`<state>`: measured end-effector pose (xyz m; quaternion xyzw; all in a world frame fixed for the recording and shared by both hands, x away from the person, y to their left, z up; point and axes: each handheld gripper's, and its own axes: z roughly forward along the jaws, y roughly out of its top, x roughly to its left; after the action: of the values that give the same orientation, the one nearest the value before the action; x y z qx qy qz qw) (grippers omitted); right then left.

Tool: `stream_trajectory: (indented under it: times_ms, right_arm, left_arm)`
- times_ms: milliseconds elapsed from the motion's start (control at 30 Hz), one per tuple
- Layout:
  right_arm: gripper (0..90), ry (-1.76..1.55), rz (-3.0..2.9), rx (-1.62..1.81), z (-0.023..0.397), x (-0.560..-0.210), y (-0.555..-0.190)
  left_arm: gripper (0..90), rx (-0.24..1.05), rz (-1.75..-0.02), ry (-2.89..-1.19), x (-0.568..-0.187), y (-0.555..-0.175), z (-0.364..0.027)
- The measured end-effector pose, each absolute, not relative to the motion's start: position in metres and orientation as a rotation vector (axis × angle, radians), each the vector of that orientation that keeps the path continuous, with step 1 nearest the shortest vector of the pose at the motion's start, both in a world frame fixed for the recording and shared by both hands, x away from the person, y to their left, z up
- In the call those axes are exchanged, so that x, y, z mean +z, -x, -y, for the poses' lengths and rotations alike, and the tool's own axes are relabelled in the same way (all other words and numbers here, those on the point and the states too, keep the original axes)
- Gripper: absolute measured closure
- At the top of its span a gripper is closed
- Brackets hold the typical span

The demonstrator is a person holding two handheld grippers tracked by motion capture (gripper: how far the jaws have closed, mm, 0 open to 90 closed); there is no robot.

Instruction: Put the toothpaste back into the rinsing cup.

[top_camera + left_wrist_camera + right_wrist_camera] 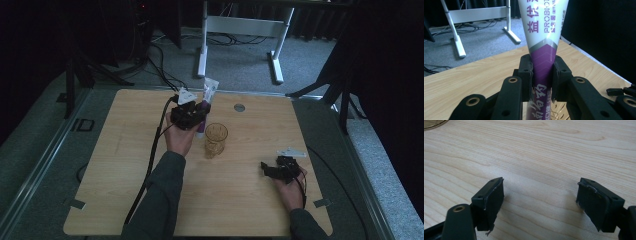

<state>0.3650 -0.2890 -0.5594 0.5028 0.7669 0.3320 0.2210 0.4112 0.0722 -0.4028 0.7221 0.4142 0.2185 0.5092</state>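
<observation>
**A:** What are you holding in your left gripper (196, 111)?

**B:** You are holding a purple and white tube (543, 47). The gripper is clamped tight on the purple part, one pad on each side. In the high view the tube (207, 102) is standing almost straight up, leaning a bit away from you, with the flat white end on top.

**A:** And where is the glass?

**B:** The little amber glass (216, 139) is standing on the tabletop (120, 165), just beside your left hand, on its right side and a bit nearer to you. The bottom of the tube is close to the rim of the glass, up and to the left of it. I think the tube is going into the glass, so it needs to go a little right and then down.

**A:** What is your right gripper (271, 170) doing?

**B:** It is resting low near the right edge, well apart from the glass. In the right gripper view its pads (492, 195) are standing wide apart with bare wood between them.

**A:** Does one view help more?

**B:** The left gripper view is showing the grip up close. The high view is showing how tube and glass line up.
</observation>
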Motion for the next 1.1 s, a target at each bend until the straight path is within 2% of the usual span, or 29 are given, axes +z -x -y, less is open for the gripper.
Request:
stream_trajectory:
  times_ms: [1100]
  right_arm:
    - [22.0, -1.387, -2.121, 0.918, 0.289, -0.559, -0.365]
  left_arm:
    - [73.4, 0.502, -0.965, -1.720, -0.408, -0.420, -0.048]
